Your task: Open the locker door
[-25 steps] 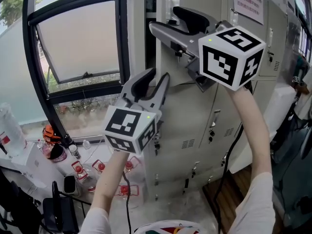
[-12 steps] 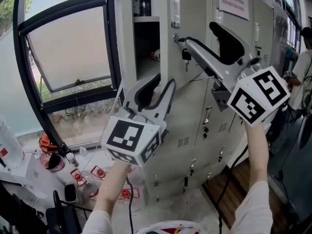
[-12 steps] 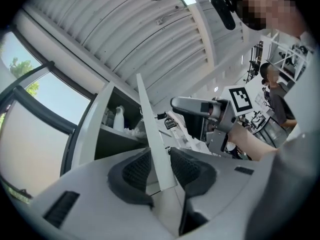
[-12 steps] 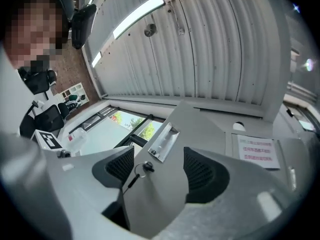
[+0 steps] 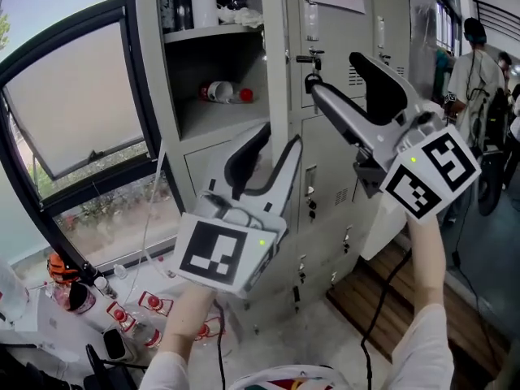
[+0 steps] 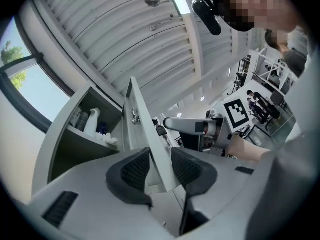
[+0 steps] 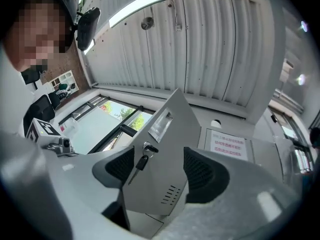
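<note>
door [image 5: 275, 47] open; l gripper [image 6: 160, 166] slack round its edge, r gripper [image 7: 161, 168] empty.
the door stands swung out, edge-on to you, off the top locker [image 5: 150, 71], w/ a bottle [image 5: 223, 92] lying on the shelf inside. your l gripper has the door's edge between its pads. its jaws have just been opening, so it's a loose straddle, not a clamp. your r gripper is spread wide w/ nothing in it, aimed at the door's outer face. its tips are near the key [image 7: 141, 162] hanging in the lock, but i can't tell if they touch. vent slots [image 7: 172, 191] sit below the key. both grippers point up at a slant.
</note>
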The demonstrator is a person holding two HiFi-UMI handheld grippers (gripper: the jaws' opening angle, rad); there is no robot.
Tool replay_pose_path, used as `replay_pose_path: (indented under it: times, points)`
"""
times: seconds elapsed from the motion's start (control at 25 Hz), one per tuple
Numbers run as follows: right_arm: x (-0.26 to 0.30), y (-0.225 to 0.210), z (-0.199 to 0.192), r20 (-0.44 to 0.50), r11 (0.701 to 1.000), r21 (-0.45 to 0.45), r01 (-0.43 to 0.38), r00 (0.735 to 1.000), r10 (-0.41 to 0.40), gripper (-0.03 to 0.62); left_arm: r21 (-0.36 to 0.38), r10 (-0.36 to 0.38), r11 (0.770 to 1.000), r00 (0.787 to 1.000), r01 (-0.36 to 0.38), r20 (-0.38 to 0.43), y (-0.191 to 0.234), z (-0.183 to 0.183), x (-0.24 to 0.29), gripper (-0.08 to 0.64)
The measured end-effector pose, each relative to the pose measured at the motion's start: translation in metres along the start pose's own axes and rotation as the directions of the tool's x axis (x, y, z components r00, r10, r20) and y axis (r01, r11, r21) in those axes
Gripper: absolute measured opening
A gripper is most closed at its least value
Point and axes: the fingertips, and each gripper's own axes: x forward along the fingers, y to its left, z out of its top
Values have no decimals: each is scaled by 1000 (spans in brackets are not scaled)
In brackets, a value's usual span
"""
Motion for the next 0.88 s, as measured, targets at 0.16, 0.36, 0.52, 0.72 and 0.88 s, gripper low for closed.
replay_pose_path:
  times: [0.16,0.36,0.52,0.72,0.88]
  points:
    - [-17,-15,-3,-23,999,-13,34,999,-34,299,-23,-58,998,998,59,12,-18,-1,12,138]
    - [-44,-32,1,-54,995,-48,90,994,-93,299,17,-125,992,992,125,24,-51,-4,41,121]
    - [-60,-43,5,-74,990,-76,116,990,-121,299,6,-139,990,990,139,26,-66,-9,58,120]
    - [-78,-52,6,-96,985,-107,136,985,-146,299,3,-177,984,984,177,26,-83,-16,80,107]
    - [-86,-60,3,-123,981,-130,146,979,-162,299,-8,-177,984,984,177,35,-94,-22,101,106]
